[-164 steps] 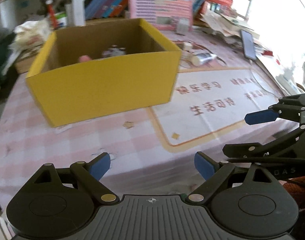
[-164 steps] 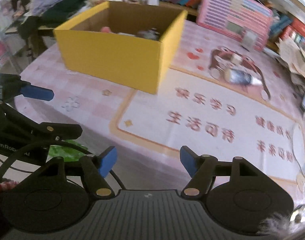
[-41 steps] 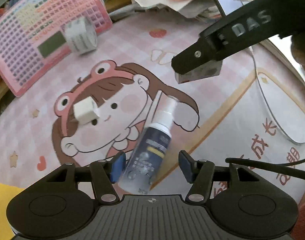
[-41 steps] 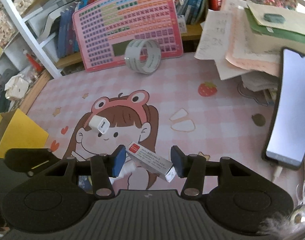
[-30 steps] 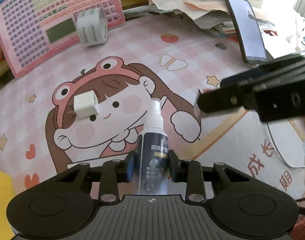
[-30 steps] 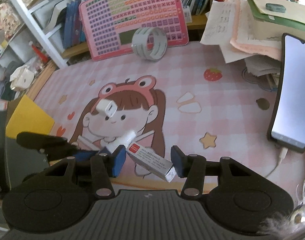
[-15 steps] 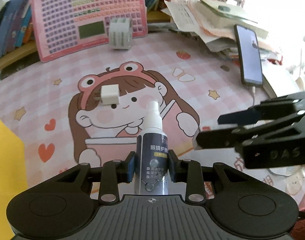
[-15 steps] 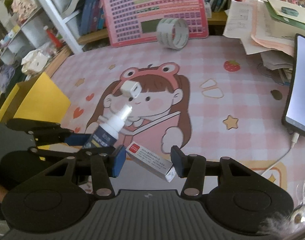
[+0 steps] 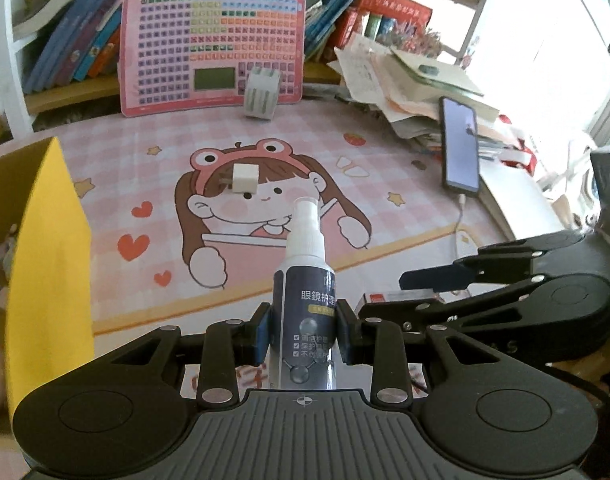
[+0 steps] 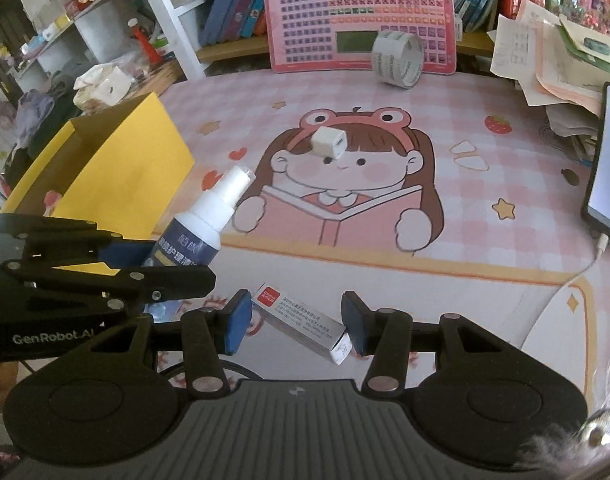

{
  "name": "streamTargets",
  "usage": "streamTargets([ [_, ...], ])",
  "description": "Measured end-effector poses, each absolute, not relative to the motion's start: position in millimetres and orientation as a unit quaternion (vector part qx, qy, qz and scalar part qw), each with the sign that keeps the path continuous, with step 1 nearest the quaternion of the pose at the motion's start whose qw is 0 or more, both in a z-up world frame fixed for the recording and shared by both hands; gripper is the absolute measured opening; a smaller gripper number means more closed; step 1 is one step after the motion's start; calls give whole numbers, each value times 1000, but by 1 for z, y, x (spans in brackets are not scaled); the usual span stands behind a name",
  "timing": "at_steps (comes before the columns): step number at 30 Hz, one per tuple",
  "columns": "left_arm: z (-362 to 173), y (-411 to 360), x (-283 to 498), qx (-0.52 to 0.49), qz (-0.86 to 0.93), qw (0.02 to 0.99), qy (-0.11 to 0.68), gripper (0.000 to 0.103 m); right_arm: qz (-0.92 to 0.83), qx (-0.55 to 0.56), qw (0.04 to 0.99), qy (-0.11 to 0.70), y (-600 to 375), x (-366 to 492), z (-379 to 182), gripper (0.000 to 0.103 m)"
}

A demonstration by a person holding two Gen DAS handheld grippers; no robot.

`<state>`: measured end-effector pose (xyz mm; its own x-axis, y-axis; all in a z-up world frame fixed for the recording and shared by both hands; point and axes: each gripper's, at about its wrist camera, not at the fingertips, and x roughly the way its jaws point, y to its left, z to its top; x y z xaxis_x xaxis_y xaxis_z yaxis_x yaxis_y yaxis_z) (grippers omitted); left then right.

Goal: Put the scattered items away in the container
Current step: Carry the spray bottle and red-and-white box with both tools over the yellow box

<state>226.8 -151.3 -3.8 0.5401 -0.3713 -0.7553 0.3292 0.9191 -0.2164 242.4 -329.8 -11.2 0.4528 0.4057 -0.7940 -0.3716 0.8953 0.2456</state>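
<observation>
My left gripper (image 9: 303,332) is shut on a dark spray bottle (image 9: 305,312) with a white nozzle, held above the mat; the bottle also shows in the right wrist view (image 10: 203,228). My right gripper (image 10: 297,318) is shut on a small white box (image 10: 301,318) with a red end, held slantwise between the blue pads. The yellow cardboard box (image 9: 45,240) stands at the left, also seen in the right wrist view (image 10: 117,172). A white charger cube (image 9: 245,178) lies on the cartoon mat. A tape roll (image 10: 397,60) stands by the pink board.
A pink chart board (image 9: 213,48) leans on bookshelves at the back. A phone (image 9: 461,148) on a cable and a heap of papers (image 9: 405,80) lie at the right. The right gripper's arm (image 9: 505,292) is close beside the left one.
Both grippers closed on their items, lifted them off the mat and drew back toward the yellow box, which has come into view at the left.
</observation>
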Motion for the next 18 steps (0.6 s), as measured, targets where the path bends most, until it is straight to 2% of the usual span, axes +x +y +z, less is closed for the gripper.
streamTargets([
  [18,18,-77,130,-23,-267,875,403,31,185,10,864,468,-257,140,1,47],
])
